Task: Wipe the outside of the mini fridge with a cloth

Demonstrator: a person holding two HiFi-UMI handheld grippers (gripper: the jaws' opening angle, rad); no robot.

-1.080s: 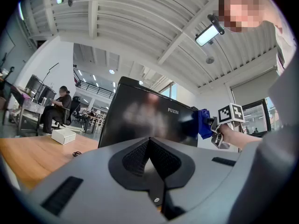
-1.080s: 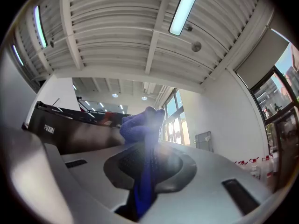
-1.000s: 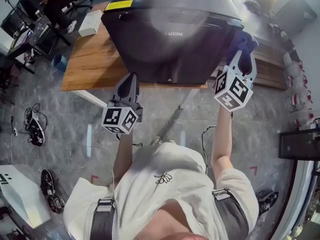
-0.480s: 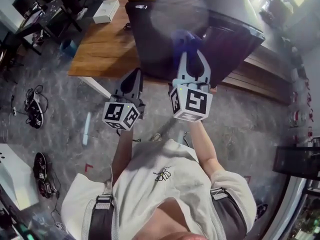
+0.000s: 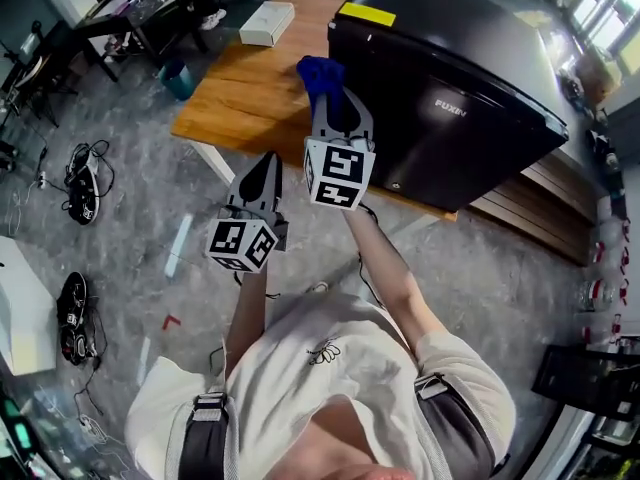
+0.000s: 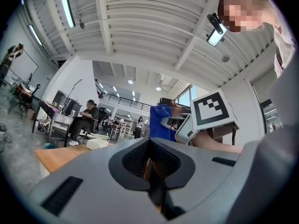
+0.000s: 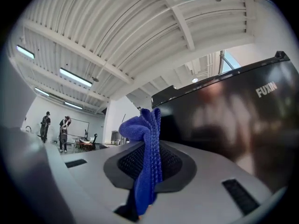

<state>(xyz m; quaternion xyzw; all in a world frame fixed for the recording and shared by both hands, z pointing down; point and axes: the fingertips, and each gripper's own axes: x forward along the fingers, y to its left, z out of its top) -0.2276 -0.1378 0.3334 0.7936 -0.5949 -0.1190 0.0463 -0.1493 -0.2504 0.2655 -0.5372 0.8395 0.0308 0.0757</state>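
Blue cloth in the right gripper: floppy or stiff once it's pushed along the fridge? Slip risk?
Likely floppy: the blue cloth bunches into soft folds where the right gripper pinches it. Probably light, since the free end stands up without sagging much. Its knit texture should drag rather than slide on the glossy mini fridge.

Open tabletop [image 5: 245, 98] to the left of the mini fridge [image 5: 450, 78] permits passage; a white box [image 5: 266, 23] obstructs its far edge.
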